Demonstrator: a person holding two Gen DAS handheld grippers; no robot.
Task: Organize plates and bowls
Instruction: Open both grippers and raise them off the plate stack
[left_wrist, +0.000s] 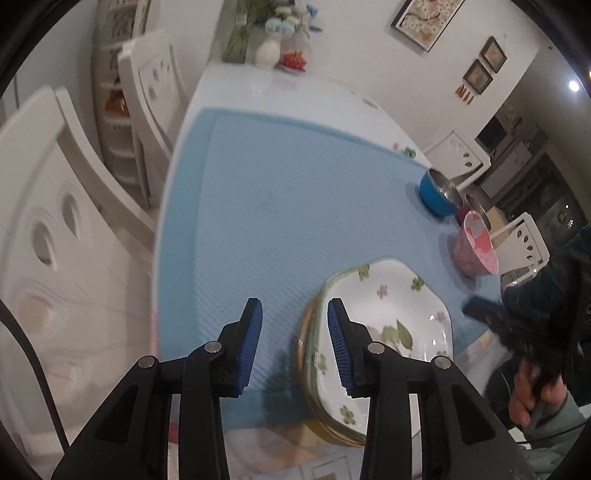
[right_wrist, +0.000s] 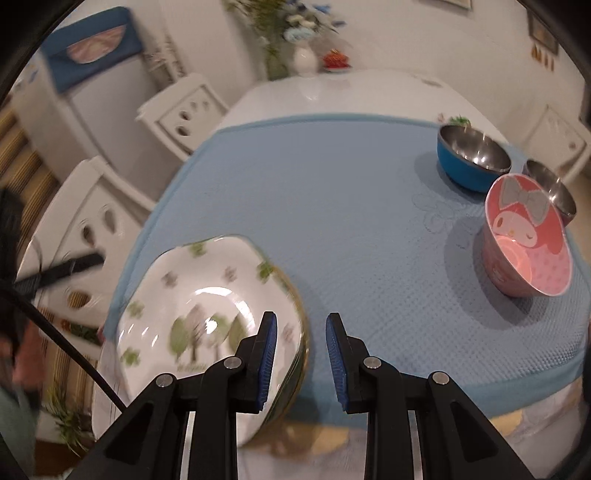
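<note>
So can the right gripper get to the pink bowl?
Probably yes. The right gripper is empty with its jaws apart, and only bare blue mat lies between it and the pink bowl. The plates sit off to its other side.

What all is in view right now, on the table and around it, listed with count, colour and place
Floral square ceramic plates: a stack, count unclear, white with green trees, near edge of mat.
Pink cartoon plastic bowl: one, right side of mat.
Blue steel-lined bowl: one, far right of mat.
Plain steel bowl: one, behind the pink bowl.
Blue waffle-textured mat: one, covers the near half of the table.
White table: one, under the mat.
White vase with flowers: one, far end of table.
Red ornament: one, beside the vase.
White chairs: several, around the table.
Framed pictures: three, on the wall.
Left hand-held gripper: black with blue pads, open, empty.
Right hand-held gripper: same, open, empty.
</note>
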